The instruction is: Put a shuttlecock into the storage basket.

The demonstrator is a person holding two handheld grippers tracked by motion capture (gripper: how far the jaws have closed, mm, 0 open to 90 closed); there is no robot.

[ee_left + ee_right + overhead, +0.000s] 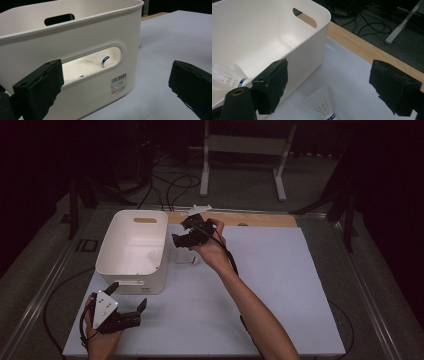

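The right hand-held gripper (pixel 325 87), jaws spread and empty, hovers above the shuttlecock (pixel 320 105) lying just right of the bin (pixel 131 247); lower squarely, pinch the skirt gently. The left hand-held gripper (pixel 127 302) waits spread.

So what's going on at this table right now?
A person is putting shuttlecocks into a white bin. One shuttlecock already lies inside it. The right claw, open and empty, hovers beside the bin above another shuttlecock lying on the table. The left claw rests open near the bin's front.

Barcode sticker (pixel 118 83) on the white bin (pixel 75 42), its print too small to read.
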